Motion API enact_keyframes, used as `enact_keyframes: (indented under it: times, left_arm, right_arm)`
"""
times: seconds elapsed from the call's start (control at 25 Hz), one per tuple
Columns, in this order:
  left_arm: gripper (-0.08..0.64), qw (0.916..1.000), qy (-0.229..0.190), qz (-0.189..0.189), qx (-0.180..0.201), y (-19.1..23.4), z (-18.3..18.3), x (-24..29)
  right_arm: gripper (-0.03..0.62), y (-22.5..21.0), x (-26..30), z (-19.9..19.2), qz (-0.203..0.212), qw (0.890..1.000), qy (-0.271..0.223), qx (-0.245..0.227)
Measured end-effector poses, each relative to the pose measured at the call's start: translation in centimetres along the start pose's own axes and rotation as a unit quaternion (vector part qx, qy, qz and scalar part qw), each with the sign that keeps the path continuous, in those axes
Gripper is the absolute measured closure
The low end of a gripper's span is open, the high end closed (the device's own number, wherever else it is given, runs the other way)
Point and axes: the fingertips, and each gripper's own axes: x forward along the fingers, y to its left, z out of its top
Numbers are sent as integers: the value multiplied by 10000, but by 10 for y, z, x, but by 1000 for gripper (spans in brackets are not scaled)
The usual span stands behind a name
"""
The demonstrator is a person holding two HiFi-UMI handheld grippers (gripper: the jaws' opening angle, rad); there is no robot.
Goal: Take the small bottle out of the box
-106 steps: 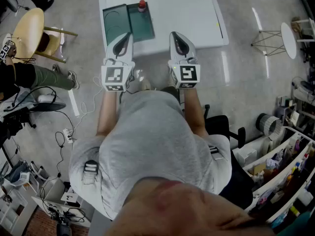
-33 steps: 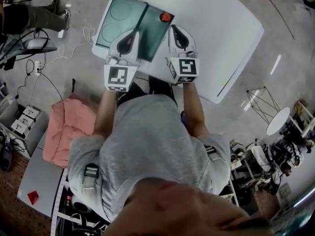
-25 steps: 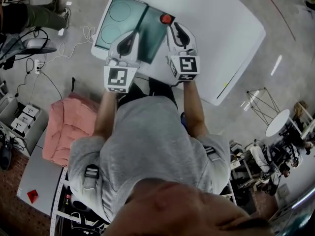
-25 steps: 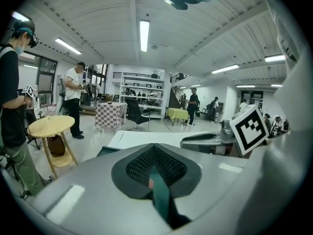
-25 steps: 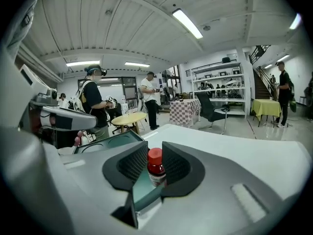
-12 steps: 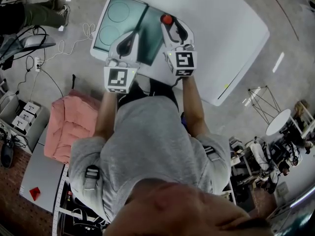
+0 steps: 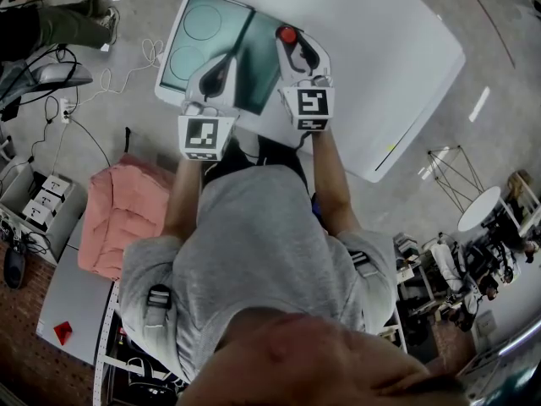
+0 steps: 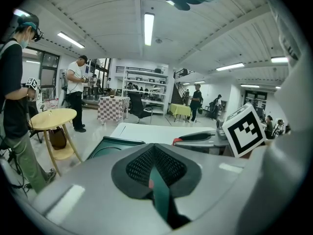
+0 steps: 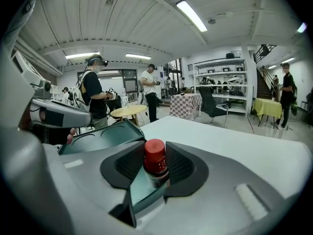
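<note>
The right tongs [image 7: 292,46] have come forward since a second ago, when their tips stopped short of the red cap [image 9: 154,154]. Now they reach round the small bottle [image 9: 155,168], and half a second ago they were already almost there. Their jaws have just been closing, and the pads [image 9: 182,168] lie against both sides of the bottle, so these tongs hold it. The bottle stands upright and is still inside the box [image 7: 203,32].

The left tongs [image 7: 225,63] have kept their place throughout. Their jaws are narrow and pinched on a teal edge of the box, just left of the right tongs.

There are two tongs, one bottle, one box and one table [image 7: 372,49].

The box is teal and lies opened flat in two halves. The half under and ahead of the right tongs holds the bottle at its far right corner. The half to the left of the left tongs shows two round recesses.

The white table stretches on beyond and to the right of both tongs. Farther off, past the box to the left of the right tongs, stand a person in a dark top [image 9: 96,94] and a person in a white top [image 9: 150,89].
</note>
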Motion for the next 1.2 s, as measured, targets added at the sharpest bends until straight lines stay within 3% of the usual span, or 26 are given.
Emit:
enact_keyframes:
  times: [0.68, 1.2]
  left_arm:
    - [548, 9999, -137, 43, 83, -2, 11, -8]
    - [548, 9987, -443, -16, 260, -16, 35, -25]
  right_arm:
    - [463, 1, -8, 7, -60, 9999, -105, -35]
    - [463, 1, -38, 39, -133, 9986, -499, -73]
